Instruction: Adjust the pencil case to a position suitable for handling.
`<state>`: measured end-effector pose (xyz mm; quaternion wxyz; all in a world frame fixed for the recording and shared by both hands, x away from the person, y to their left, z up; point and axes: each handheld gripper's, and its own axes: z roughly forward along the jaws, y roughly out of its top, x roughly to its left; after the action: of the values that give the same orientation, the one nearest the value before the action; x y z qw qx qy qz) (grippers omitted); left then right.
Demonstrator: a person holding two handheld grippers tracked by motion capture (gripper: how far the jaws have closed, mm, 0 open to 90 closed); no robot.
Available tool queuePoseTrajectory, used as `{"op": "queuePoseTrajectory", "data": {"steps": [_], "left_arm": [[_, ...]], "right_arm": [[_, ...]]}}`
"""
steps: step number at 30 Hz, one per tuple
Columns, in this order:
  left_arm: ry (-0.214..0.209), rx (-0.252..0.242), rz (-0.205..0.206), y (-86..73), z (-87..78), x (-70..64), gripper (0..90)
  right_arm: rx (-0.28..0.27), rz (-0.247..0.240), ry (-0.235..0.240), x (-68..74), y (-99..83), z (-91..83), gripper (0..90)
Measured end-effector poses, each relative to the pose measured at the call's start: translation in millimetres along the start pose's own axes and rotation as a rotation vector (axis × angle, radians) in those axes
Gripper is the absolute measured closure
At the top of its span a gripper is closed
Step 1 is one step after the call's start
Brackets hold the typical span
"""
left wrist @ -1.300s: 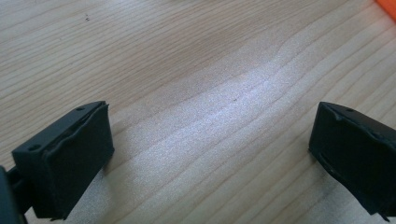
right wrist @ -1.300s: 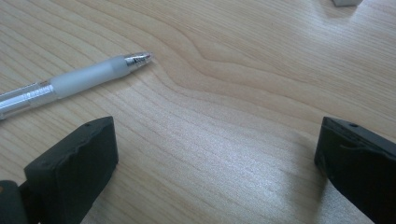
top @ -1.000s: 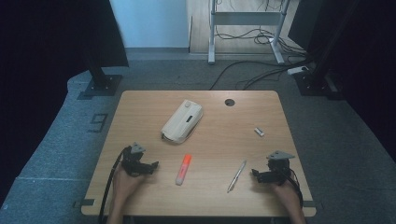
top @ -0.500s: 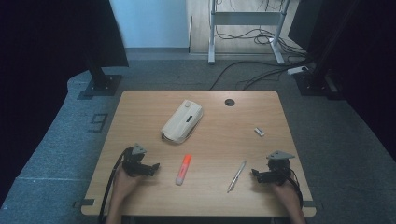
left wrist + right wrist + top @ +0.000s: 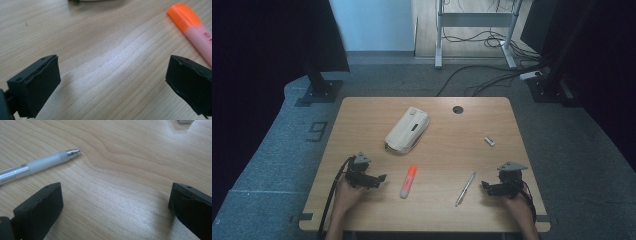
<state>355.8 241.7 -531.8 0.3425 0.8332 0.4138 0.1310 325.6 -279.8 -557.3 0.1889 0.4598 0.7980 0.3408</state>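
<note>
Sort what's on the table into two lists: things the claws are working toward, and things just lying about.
In hand:
- orange highlighter, just beside the open left claw
- clear pen, near the open right claw

Lying about:
- beige pencil case, farther back
- small white eraser-like block
- dark round hole in the table

Light wooden surface [image 5: 362, 117], carrying a cream pouch [image 5: 407, 130] at centre, an orange highlighter [image 5: 408, 181] and clear pen [image 5: 465, 188] nearer, a small white piece [image 5: 489, 141] rightward.
</note>
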Motion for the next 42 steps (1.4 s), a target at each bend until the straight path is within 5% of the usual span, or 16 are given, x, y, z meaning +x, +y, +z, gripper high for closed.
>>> {"op": "queuePoseTrajectory", "data": {"steps": [9, 23, 30, 42], "left_arm": [[-0.012, -0.003, 0.015, 14.6, 0.4, -4.4, 0.9], [-0.087, 0.011, 0.042, 56.1, 3.0, -9.1, 0.0], [-0.124, -0.018, 0.021, 71.8, 5.3, -8.7, 8.3], [-0.118, -0.022, 0.046, 95.2, 9.7, -7.3, 15.9]], "right_arm": [[0.000, 0.000, 0.000, 0.0, 0.0, -0.1, 0.0], [-0.001, 0.001, 0.000, -0.1, 0.0, -0.1, 0.0], [-0.001, 0.001, 0.000, 0.0, 0.0, -0.1, 0.0], [-0.001, 0.001, 0.000, 0.0, 0.0, -0.1, 0.0]]}}
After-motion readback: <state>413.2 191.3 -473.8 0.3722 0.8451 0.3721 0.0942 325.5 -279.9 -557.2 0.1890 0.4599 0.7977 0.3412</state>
